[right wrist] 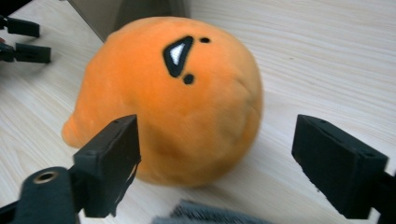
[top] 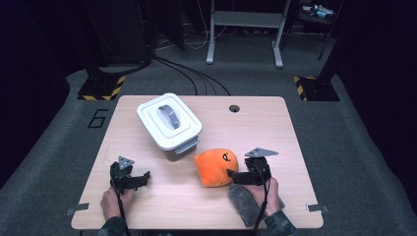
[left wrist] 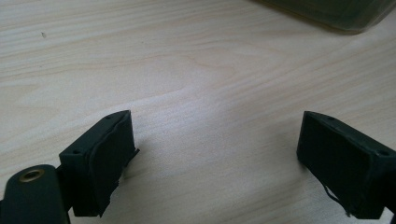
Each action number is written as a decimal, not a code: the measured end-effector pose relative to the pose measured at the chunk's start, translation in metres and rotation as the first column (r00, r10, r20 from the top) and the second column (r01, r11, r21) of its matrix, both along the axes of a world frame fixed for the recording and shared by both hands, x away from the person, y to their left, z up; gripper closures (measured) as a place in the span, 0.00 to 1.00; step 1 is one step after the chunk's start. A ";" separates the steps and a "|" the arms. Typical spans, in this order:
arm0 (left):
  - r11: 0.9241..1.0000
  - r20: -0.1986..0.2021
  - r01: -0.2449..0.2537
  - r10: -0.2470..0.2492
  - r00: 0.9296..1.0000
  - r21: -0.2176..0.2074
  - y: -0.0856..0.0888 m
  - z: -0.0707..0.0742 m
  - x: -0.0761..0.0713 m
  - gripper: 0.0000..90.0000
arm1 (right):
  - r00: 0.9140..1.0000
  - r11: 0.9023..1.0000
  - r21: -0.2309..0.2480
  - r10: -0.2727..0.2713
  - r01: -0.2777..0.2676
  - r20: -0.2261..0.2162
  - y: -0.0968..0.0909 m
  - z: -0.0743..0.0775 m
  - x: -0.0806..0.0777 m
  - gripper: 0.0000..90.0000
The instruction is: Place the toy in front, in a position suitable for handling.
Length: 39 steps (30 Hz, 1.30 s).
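Observation:
An orange plush toy (top: pixel 216 167) with a small black face mark lies on the wooden table (top: pixel 275 128), front of centre. My right gripper (top: pixel 232 175) points left at it and stands open. In the right gripper view the plush toy (right wrist: pixel 173 98) sits between the spread jaws; the right jaw stands clear of it and neither pad presses on it. My left gripper (top: pixel 143 178) rests at the front left, pointing right. Its jaws are open in the left gripper view (left wrist: pixel 215 158) with bare wood between them.
A white lidded box (top: pixel 169 120) with a grey handle stands behind the plush, left of centre; its corner (left wrist: pixel 336 14) shows ahead of the left gripper. A grey fuzzy cloth (top: pixel 246 201) lies under the right hand at the front edge. A cable hole (top: pixel 234 108) sits at the back.

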<state>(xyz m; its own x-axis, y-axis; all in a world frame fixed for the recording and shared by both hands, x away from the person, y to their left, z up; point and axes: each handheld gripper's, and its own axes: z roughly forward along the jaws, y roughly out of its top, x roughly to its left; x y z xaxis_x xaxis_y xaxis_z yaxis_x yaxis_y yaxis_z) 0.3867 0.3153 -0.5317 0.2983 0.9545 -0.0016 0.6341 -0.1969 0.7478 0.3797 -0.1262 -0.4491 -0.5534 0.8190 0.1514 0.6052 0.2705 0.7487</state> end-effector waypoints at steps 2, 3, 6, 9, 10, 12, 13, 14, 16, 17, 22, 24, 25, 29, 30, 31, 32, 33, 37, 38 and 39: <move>1.000 -0.001 -0.001 0.001 1.000 0.001 0.000 0.000 0.000 0.12 | 1.000 1.000 -0.010 -0.007 0.007 0.007 -0.006 0.002 -0.004 0.14; 1.000 -0.002 0.000 0.000 1.000 -0.001 0.000 0.000 0.000 0.12 | 1.000 1.000 -0.024 0.002 -0.002 0.006 -0.009 0.003 -0.006 0.13; 1.000 -0.002 0.000 0.000 1.000 0.000 0.000 0.000 0.000 0.12 | 1.000 0.999 -0.048 -0.003 0.003 0.001 -0.018 0.004 -0.014 0.07; 1.000 0.000 0.000 0.000 1.000 0.001 0.000 0.000 0.000 0.12 | 1.000 0.997 -0.075 -0.011 0.010 -0.002 -0.027 0.001 -0.023 0.05; 1.000 0.000 0.000 0.000 1.000 0.001 0.000 0.000 0.000 0.12 | 1.000 0.997 -0.075 -0.011 0.010 -0.002 -0.027 0.001 -0.023 0.05; 1.000 0.000 0.000 0.000 1.000 0.000 0.000 0.000 0.000 0.12 | 1.000 0.996 -0.089 -0.023 0.021 -0.020 -0.037 -0.005 -0.029 0.04; 1.000 -0.001 -0.001 0.001 1.000 0.002 0.000 0.000 0.000 0.12 | 0.999 0.995 -0.096 -0.026 0.024 -0.024 -0.040 -0.008 -0.031 0.02; 1.000 -0.001 -0.001 0.001 1.000 0.001 0.000 0.000 0.000 0.12 | 0.999 0.995 -0.101 -0.024 0.021 -0.034 -0.042 -0.010 -0.033 0.02; 1.000 -0.002 0.000 0.000 1.000 0.000 0.000 0.000 0.000 0.12 | 0.998 0.993 -0.118 -0.040 0.034 -0.052 -0.047 -0.018 -0.039 0.02; 1.000 -0.002 -0.001 0.001 1.000 0.001 0.000 0.000 0.000 0.12 | 0.998 0.991 -0.127 -0.037 0.030 -0.051 -0.049 -0.020 -0.040 0.03; 1.000 -0.002 -0.001 0.001 1.000 0.001 0.000 0.000 0.000 0.12 | 0.996 0.988 -0.149 -0.048 0.036 -0.080 -0.050 -0.034 -0.045 0.10; 1.000 -0.001 -0.001 0.001 1.000 0.001 0.000 0.000 0.000 0.12 | 0.996 0.985 -0.165 -0.053 0.040 -0.078 -0.050 -0.038 -0.046 0.15; 1.000 -0.002 0.000 0.000 1.000 0.002 0.000 0.000 0.000 0.12 | 0.995 0.984 -0.172 -0.052 0.037 -0.081 -0.050 -0.041 -0.046 0.16; 1.000 0.000 0.000 0.000 1.000 0.002 0.000 0.000 0.000 0.12 | 0.994 0.981 -0.189 -0.061 0.044 -0.086 -0.048 -0.046 -0.047 0.26; 1.000 -0.001 -0.001 0.001 1.000 0.001 0.000 0.000 0.000 0.12 | 0.994 0.979 -0.202 -0.059 0.040 -0.088 -0.048 -0.048 -0.046 0.28; 1.000 -0.001 -0.001 0.001 1.000 0.001 0.000 0.000 0.000 0.12 | 0.994 0.977 -0.207 -0.065 0.045 -0.093 -0.047 -0.050 -0.047 0.32; 1.000 -0.001 -0.001 0.001 1.000 0.001 0.000 0.000 0.000 0.12 | 0.993 0.974 -0.220 -0.073 0.051 -0.092 -0.047 -0.052 -0.046 0.34; 1.000 -0.002 -0.001 0.001 1.000 0.001 0.000 0.000 0.000 0.12 | 0.992 0.972 -0.226 -0.080 0.056 -0.098 -0.047 -0.054 -0.046 0.34; 1.000 -0.001 -0.001 0.001 1.000 0.001 0.000 0.000 0.000 0.12 | 0.992 0.970 -0.228 -0.100 0.081 -0.073 -0.045 -0.060 -0.048 0.41; 1.000 -0.001 0.000 0.000 1.000 0.000 0.000 0.000 0.000 0.12 | 0.994 0.970 -0.231 -0.089 0.070 -0.070 -0.046 -0.060 -0.049 0.44; 1.000 -0.001 -0.001 0.001 1.000 0.001 0.000 0.000 0.000 0.12 | 0.994 0.971 -0.227 -0.088 0.072 -0.065 -0.046 -0.060 -0.050 0.47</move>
<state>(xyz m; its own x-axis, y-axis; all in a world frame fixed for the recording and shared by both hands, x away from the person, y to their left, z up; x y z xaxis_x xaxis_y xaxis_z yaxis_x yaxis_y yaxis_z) 0.3866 0.3153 -0.5316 0.2973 0.9548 -0.0012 0.6352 -0.1968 0.7469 0.3297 -0.1718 -0.5091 -0.4789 0.8779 -0.0027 0.6829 0.3744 0.6273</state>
